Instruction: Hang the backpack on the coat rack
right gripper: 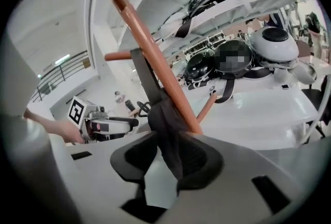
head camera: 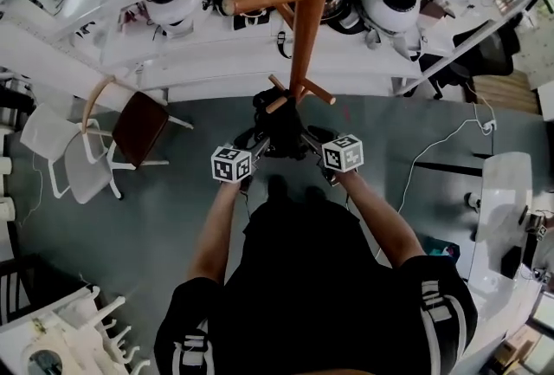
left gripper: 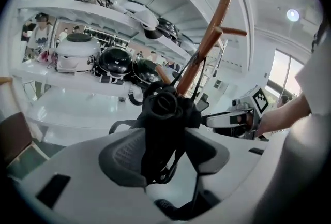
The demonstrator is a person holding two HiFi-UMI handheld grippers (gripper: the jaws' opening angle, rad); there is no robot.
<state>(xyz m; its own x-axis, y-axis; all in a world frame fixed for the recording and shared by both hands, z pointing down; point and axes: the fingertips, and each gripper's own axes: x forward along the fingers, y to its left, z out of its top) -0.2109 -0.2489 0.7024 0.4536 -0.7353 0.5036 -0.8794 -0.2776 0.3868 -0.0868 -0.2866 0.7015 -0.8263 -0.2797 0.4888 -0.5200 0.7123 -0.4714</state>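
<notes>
Chairs (head camera: 138,129) on grey floor (head camera: 173,226)

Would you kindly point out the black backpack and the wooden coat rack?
black fabric backpack (left gripper: 164,114): left gripper view, on its bunched top.
brown wooden coat rack (head camera: 312,1): head view, on its pole.

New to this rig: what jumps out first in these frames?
The orange-brown coat rack pole rises through the top centre of the head view. At its lowest pegs is a black backpack, gripped between the fingers of the left gripper and the right gripper. Behind, white shelves carry rows of white and black helmets.
</notes>
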